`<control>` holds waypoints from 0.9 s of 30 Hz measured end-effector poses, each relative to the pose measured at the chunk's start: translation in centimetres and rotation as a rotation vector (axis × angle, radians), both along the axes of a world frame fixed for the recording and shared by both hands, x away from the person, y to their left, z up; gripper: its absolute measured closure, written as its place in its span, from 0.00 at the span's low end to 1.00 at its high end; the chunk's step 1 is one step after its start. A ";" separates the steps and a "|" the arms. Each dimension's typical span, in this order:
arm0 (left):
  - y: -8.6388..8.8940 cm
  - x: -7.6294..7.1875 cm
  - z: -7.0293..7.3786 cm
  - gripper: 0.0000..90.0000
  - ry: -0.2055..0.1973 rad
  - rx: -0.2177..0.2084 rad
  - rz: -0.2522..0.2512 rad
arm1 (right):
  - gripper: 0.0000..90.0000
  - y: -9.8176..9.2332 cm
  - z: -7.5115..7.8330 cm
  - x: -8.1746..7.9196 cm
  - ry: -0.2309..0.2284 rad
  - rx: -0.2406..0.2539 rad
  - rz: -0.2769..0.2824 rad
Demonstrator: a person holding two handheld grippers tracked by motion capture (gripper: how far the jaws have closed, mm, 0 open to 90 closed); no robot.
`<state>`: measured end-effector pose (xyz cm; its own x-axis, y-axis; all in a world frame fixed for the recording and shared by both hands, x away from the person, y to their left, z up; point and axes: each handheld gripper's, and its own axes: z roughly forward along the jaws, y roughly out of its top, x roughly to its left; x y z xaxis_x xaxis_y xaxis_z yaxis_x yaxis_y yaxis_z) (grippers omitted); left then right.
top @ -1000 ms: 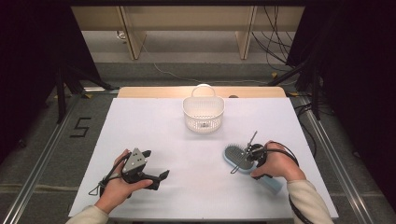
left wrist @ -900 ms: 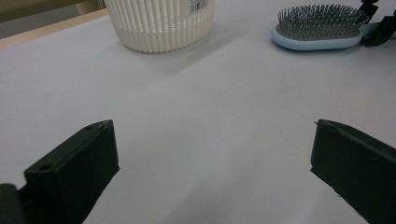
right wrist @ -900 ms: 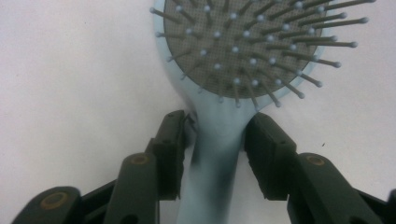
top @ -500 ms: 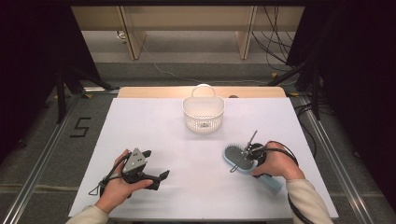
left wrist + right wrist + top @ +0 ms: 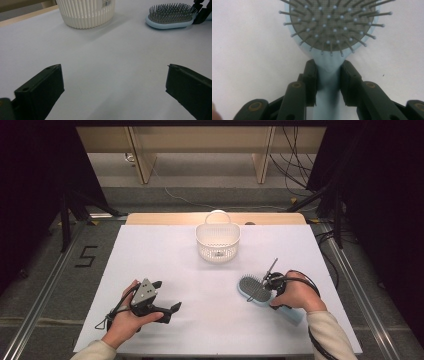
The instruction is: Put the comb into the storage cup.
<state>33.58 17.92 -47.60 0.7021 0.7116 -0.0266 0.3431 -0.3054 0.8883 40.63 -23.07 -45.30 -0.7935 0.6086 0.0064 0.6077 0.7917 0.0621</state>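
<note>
A light blue hairbrush (image 5: 255, 290) with a grey bristle pad lies bristles up on the white table, right of centre. My right gripper (image 5: 274, 287) has just been closing, and its jaws now press both sides of the handle's neck just below the head. The right gripper view shows the right gripper (image 5: 328, 72) clamped on the hairbrush (image 5: 332, 25). My left gripper (image 5: 167, 296) rests near the front left, held in a hand, jaws wide apart and nothing between them. In the left gripper view, the left gripper (image 5: 113, 82) faces the hairbrush (image 5: 170, 17) farther off.
A white slatted basket (image 5: 217, 242) with a handle stands at the back centre of the table (image 5: 150, 255); it appears as the basket (image 5: 85, 17) in the left gripper view. A wooden strip runs along the far edge. Cables trail from both grippers.
Both hands have stayed in place. No clear difference shows in the high view between the earlier frames and now.
</note>
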 end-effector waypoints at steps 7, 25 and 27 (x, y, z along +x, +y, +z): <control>0.0 0.0 0.0 0.01 0.001 -0.001 -0.001 | 0.78 -0.1 0.0 0.0 -0.004 0.001 0.015; 0.1 0.0 0.0 0.02 0.001 -0.002 0.002 | 0.78 -0.3 0.1 -0.3 -0.018 0.019 0.004; 0.1 0.0 0.0 0.02 0.002 -0.001 0.002 | 0.78 -0.3 0.1 -0.2 -0.016 0.014 0.003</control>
